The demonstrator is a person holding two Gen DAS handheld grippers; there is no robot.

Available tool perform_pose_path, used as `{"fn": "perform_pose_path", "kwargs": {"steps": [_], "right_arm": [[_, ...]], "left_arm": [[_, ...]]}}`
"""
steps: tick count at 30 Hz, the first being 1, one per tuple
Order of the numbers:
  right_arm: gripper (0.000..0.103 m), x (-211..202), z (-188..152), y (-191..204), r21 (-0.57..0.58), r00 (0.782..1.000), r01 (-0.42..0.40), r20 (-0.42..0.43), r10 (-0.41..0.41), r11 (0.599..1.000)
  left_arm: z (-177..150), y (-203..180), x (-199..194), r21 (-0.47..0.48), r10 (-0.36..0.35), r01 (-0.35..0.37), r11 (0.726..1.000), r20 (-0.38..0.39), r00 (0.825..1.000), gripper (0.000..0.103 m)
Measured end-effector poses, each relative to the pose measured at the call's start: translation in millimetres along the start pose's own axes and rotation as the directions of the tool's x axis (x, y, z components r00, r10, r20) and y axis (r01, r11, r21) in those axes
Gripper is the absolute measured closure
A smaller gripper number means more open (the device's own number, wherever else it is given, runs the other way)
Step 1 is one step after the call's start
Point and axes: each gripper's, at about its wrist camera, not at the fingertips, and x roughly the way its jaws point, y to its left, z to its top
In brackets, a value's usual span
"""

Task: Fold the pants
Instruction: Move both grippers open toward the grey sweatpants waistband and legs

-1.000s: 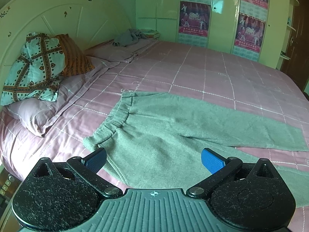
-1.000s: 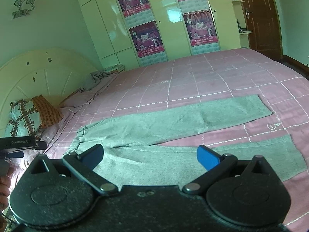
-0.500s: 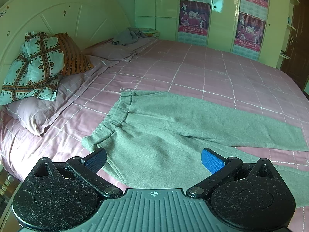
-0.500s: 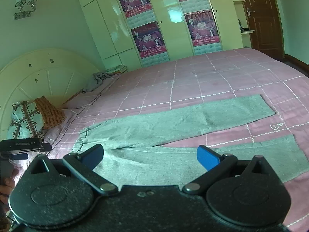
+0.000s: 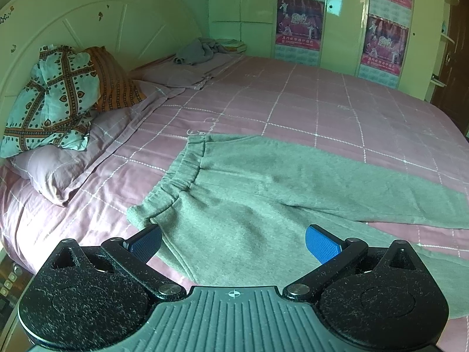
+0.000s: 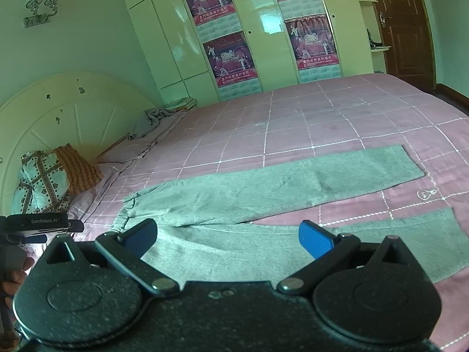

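Grey sweatpants (image 5: 258,193) lie flat on the pink checked bed, waistband (image 5: 178,173) to the left, both legs spread apart toward the right. My left gripper (image 5: 233,243) is open and empty, hovering above the near hip by the waistband's near corner. In the right wrist view the pants (image 6: 263,187) show full length, with the far leg's cuff (image 6: 410,164) and the near leg's cuff (image 6: 451,234) at the right. My right gripper (image 6: 227,237) is open and empty, above the near leg close to the crotch.
Pillows (image 5: 61,99) and a patterned cloth lie at the headboard on the left. A crumpled grey garment (image 5: 196,50) lies at the bed's far corner. Wardrobe doors with posters (image 6: 231,58) stand behind the bed. The left hand-held gripper (image 6: 38,226) shows at the right view's left edge.
Both grippers have shifted slightly; the left one has moved a little closer over the waistband end. Both stay open. The pants have not moved.
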Motion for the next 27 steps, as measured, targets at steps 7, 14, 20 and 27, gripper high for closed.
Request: {"fn": "perform_pose_path", "kwargs": {"steps": [7,14,20,27], "right_arm": [[0.000,13,3,3,-0.013,1.000,-0.010,-0.018,0.009,1.000],[0.000,29,5,7,-0.042,0.999,-0.032,-0.020,0.031,0.999],[0.000,49,8,15,-0.096,1.000,-0.019,-0.008,0.018,0.995],[0.000,81,21,13,-0.091,0.997,-0.071,-0.045,0.067,0.993]], "left_arm": [[1,2,18,0.005,0.013,-0.013,1.000,-0.009,1.000,0.000],[6,6,42,0.017,0.021,-0.021,1.000,-0.021,1.000,0.000],[15,10,68,0.017,0.026,-0.025,1.000,-0.033,0.999,0.000],[32,19,104,0.002,0.031,-0.031,1.000,-0.027,0.999,0.000]]}}
